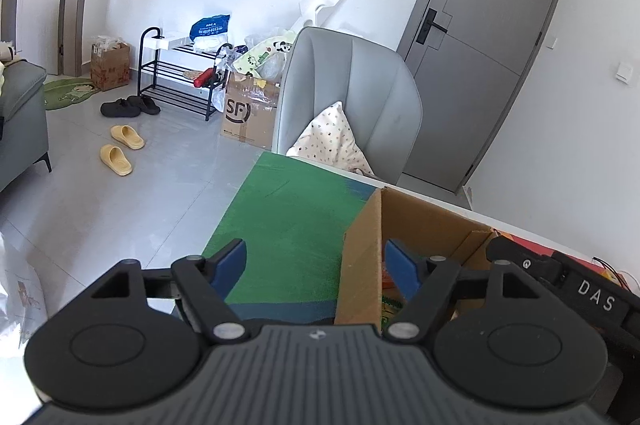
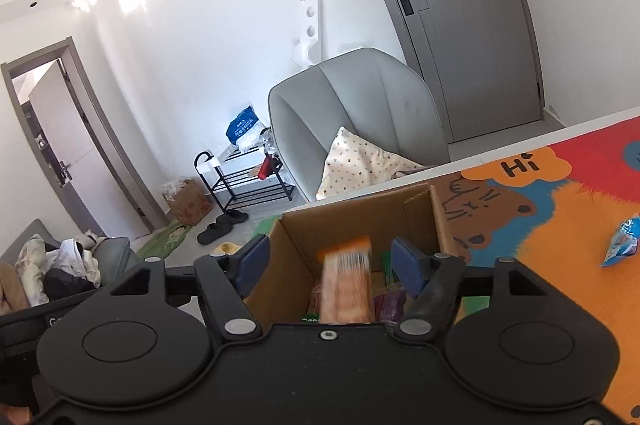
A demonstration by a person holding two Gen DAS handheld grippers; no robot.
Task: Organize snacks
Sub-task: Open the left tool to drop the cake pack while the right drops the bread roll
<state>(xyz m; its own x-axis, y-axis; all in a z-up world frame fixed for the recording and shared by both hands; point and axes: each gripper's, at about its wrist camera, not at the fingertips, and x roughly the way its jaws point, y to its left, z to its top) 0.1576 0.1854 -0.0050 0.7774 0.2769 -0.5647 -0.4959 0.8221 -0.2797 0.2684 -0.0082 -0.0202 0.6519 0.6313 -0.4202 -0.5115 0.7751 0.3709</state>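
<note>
- Over the cardboard box [image 2: 352,221], my right gripper [image 2: 330,259] stands wide, its blue pads apart, holding nothing.
- Between those pads, an orange snack pack [image 2: 346,281], blurred, is inside the box, touching neither pad that I can see.
- Beside it in the box lie a purple pack [image 2: 386,307] and something green; I cannot tell more.
- At the box's left wall [image 1: 360,257], my left gripper [image 1: 316,263] straddles the cardboard, jaws wide, one pad outside over the green mat [image 1: 288,213], the other inside.
- On the colourful mat [image 2: 560,225] to the right, a blue snack bag [image 2: 622,237] lies well apart from the box.
</note>
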